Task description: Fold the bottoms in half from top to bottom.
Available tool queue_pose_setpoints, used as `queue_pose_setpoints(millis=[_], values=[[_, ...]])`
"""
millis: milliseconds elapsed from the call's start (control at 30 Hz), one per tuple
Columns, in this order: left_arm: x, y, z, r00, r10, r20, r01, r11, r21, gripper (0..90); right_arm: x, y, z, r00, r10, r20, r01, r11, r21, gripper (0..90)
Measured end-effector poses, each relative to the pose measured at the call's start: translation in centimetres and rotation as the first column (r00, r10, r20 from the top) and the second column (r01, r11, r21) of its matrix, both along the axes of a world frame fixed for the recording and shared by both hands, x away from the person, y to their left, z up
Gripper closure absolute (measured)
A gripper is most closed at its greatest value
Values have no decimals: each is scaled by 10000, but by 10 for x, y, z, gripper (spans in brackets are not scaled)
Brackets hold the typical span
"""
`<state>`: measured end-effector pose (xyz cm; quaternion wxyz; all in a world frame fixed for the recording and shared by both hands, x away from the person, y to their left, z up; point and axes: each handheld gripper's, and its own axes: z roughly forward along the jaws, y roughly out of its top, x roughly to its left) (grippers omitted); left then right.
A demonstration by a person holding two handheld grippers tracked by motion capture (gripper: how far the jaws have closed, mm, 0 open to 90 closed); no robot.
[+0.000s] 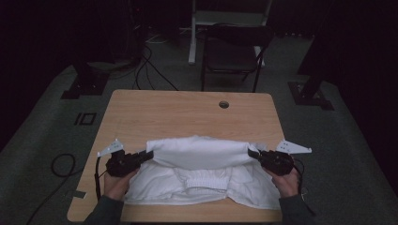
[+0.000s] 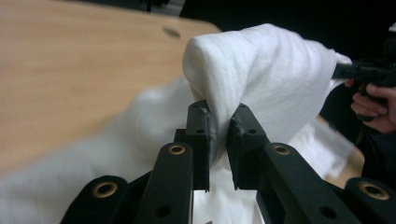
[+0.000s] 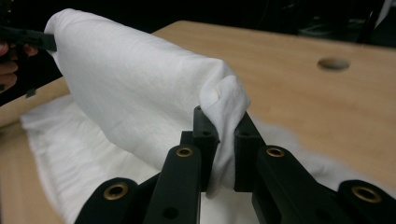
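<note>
Pinching a bunched corner of the white garment [image 2: 261, 79] between its nearly closed jaws, the left hand-held gripper [image 2: 218, 126] holds that side of a folded-over edge raised above the wooden bench [image 1: 187, 105]. The right hand-held gripper [image 3: 226, 128] is clamped the same way on the opposite corner. Between them the fold hangs stretched, while the garment's lower part lies flat near the bench's front edge.

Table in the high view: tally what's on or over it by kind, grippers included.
White garment: 1, its lifted fold pinched at both ends
Black grippers: 2, left gripper and right gripper
Hands: 2, left hand, right hand
Total: 5
</note>
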<state>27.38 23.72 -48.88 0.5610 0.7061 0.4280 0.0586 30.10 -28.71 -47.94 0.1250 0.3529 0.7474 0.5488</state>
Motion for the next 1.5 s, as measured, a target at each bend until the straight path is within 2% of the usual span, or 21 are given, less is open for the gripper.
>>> queue_pose_setpoints(millis=[67, 167, 233, 267, 333, 400, 467, 533, 600, 633, 733, 800, 900, 1033, 1100, 1167, 1200, 1267, 1367, 1433, 1500], values=[[-12, -1, -11, 9998, -49, -166, 52, 9999, 163, 781, -11, -2, -12, 9999, 38, -135, -40, 9999, -97, 834], [-23, -1, -27, 9969, -302, -722, 329, 9988, 361, 752, -25, -5, -28, 9983, 189, -551, -183, 9998, 109, 824], [-27, 0, -36, 9929, -437, -1102, 493, 9976, 480, 667, -31, -8, -37, 9939, 435, -1015, -423, 9990, 136, 756], [-29, 2, -37, 9931, -372, -1116, 427, 9980, 475, 614, -35, -9, -39, 9927, 498, -1098, -491, 9988, 91, 691], [-31, 9, -32, 9947, -227, -1003, 248, 9995, 198, 528, -40, -14, -38, 9926, 645, -1026, -630, 9978, 185, 573], [-30, 17, -21, 9978, -7, -669, -10, 9996, -267, 472, -41, -20, -28, 9961, 510, -725, -490, 9984, 289, 500], [-27, 23, -8, 9991, 285, -301, -297, 9988, -392, 433, -39, -24, -15, 9983, 428, -391, -411, 9982, 445, 461], [-20, 24, 4, 9986, 486, -224, -495, 9980, -401, 423, -33, -22, -3, 9994, 290, -173, -283, 9989, 379, 460], [-10, 18, 14, 9982, 539, -271, -544, 9983, -184, 423, -25, -16, 7, 9999, 108, -84, -107, 9999, 121, 458], [-5, 13, 17, 9982, 539, -265, -540, 9985, -15, 423, -20, -10, 10, 9999, -122, -73, 121, 9998, -182, 449], [14, -10, 24, 9974, 517, -510, -504, 9984, 256, 426, -3, 10, 15, 9959, -879, -220, 852, 9911, -1019, 427], [24, -30, 25, 9962, 535, -683, -486, 9963, 709, 429, 5, 25, 15, 9915, -1259, -314, 1206, 9834, -1353, 414], [27, -58, 16, 9948, 120, -1011, 9, 9920, 1266, 431, 10, 47, 8, 9890, -1388, -512, 1282, 9768, -1715, 411], [14, -84, -13, 9880, -239, -1526, 600, 9697, 2369, 437, 0, 66, -16, 9859, -1440, -852, 1172, 9579, -2621, 425], [6, -87, -29, 9834, -180, -1805, 703, 9550, 2881, 441, -9, 69, -29, 9830, -1407, -1183, 1024, 9537, -2828, 433], [-1, -87, -41, 9806, -21, -1961, 686, 9404, 3330, 445, -19, 69, -40, 9789, -1473, -1419, 968, 9449, -3128, 429], [-4, -86, -45, 9812, 80, -1927, 625, 9319, 3573, 446, -25, 67, -44, 9778, -1500, -1466, 965, 9423, -3205, 428], [-10, -86, -49, 9844, 220, -1745, 471, 9229, 3822, 447, -35, 62, -50, 9723, -1679, -1624, 1099, 9423, -3161, 426], [-17, -89, -51, 9917, 447, -1202, 151, 8901, 4555, 447, -47, 56, -58, 9681, -1805, -1738, 1187, 9412, -3162, 425], [-18, -93, -56, 9935, 468, -1042, 84, 8797, 4755, 447, -49, 57, -69, 9630, -1867, -1946, 1133, 9350, -3362, 423], [-15, -95, -56, 9945, 514, -916, -6, 8750, 4841, 448, -48, 59, -72, 9673, -1903, -1676, 1225, 9293, -3483, 423]])
